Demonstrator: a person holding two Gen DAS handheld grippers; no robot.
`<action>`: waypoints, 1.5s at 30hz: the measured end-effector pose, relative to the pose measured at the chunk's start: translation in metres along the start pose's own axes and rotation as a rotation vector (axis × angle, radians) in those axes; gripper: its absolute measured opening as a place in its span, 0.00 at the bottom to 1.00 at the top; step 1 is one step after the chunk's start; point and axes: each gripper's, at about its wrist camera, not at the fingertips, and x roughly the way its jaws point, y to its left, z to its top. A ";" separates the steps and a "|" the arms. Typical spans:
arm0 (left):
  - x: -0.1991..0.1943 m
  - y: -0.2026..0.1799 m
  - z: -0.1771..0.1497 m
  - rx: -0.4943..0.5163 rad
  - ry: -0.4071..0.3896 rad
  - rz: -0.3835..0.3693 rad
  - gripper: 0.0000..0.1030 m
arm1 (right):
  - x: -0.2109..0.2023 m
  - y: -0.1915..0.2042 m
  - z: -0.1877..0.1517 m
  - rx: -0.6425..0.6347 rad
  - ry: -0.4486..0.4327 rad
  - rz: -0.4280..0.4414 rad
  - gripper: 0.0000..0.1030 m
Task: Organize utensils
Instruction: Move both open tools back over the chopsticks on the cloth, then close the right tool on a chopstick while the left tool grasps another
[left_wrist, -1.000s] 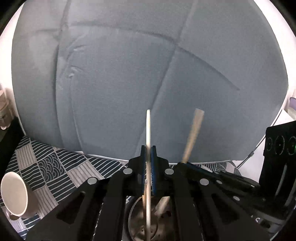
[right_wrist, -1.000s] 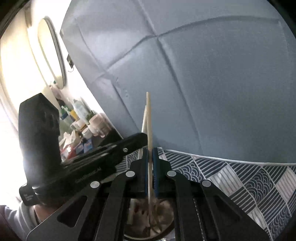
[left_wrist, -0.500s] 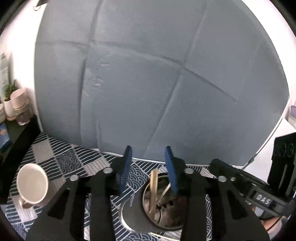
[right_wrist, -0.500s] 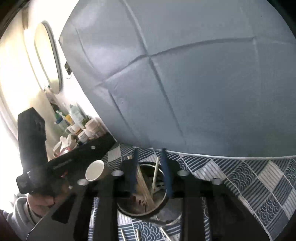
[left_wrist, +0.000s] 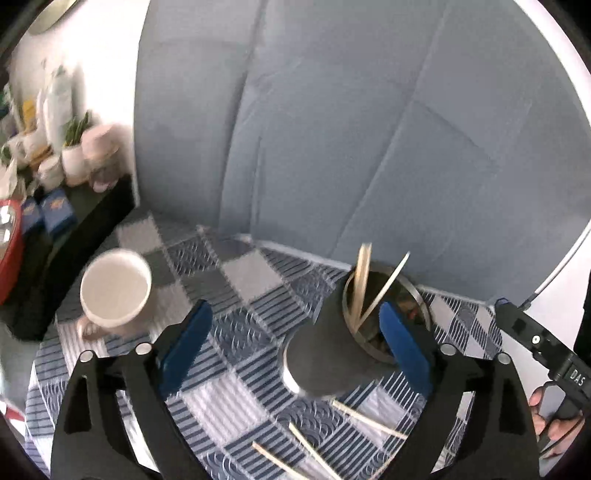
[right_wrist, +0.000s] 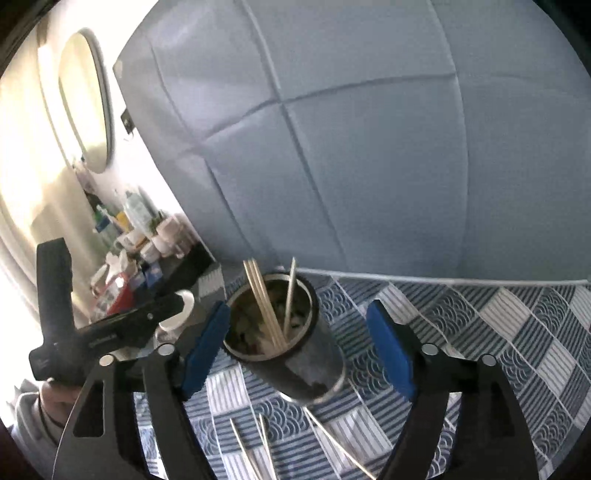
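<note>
Two grippers, left gripper (left_wrist: 291, 343) and right gripper (right_wrist: 299, 349), jaws just spread, empty; smooth dark metal cylindrical holder (right_wrist: 295, 350) held pale wooden chopsticks (right_wrist: 264, 302); loose chopsticks (left_wrist: 365, 417) on patterned blue cloth (left_wrist: 236, 387), ends cut off; white ceramic mug (left_wrist: 116, 291) blurred.

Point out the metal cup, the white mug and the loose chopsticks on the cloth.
metal cup (right_wrist: 314, 363), right wrist view, dark side wall.
white mug (left_wrist: 115, 291), left wrist view, inside.
loose chopsticks (left_wrist: 369, 419), left wrist view, mid-shaft.
</note>
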 end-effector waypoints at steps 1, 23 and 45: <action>0.001 0.002 -0.005 -0.007 0.012 0.003 0.90 | 0.000 -0.001 -0.005 -0.001 0.015 -0.006 0.76; 0.041 0.032 -0.131 -0.128 0.357 0.172 0.94 | 0.051 -0.047 -0.106 -0.043 0.374 -0.102 0.84; 0.085 -0.004 -0.172 -0.084 0.484 0.411 0.95 | 0.123 -0.053 -0.145 -0.292 0.623 -0.241 0.82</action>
